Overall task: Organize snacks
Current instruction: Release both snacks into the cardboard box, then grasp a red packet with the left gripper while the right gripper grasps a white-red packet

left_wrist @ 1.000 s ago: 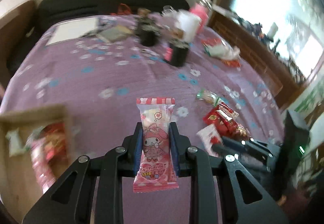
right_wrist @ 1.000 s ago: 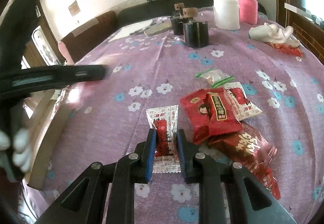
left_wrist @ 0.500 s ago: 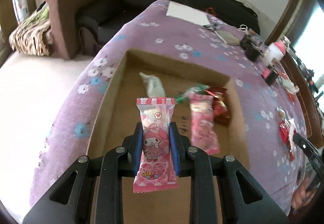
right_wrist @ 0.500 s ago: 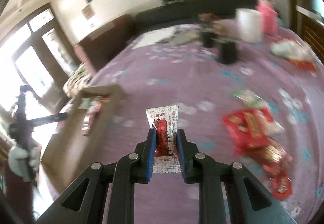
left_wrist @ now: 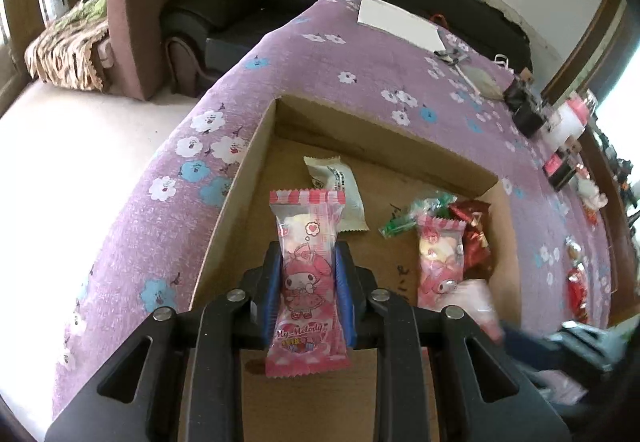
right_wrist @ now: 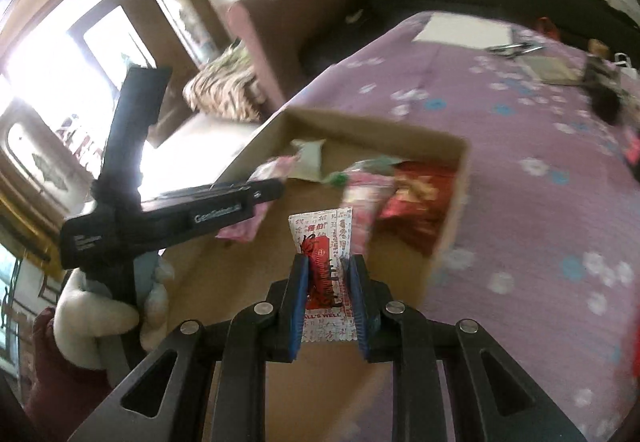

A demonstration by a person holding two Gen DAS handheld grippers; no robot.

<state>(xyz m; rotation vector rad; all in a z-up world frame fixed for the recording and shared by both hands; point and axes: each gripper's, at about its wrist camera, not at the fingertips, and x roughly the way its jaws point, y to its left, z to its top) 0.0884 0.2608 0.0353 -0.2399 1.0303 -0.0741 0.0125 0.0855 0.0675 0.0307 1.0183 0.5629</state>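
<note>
Cardboard box (left_wrist: 256, 146) holds about 5 snacks; both grippers hover above it, left gripper (left_wrist: 307, 284) clenching My Melody packet (left_wrist: 306, 282), right gripper (right_wrist: 329, 292) clenching red-white sachet (right_wrist: 324, 242), neither dropped yet.

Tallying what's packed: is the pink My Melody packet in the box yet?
Not yet: pink packet is clamped in left gripper above the cardboard box.

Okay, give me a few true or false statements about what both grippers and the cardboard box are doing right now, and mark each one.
1. The left gripper grips a pink packet. True.
2. The right gripper is open and empty. False: it is shut on a red-and-white packet.
3. The box already holds several snacks. True.
4. The box stands on a bare wooden table. False: it stands on a purple flowered cloth.
</note>
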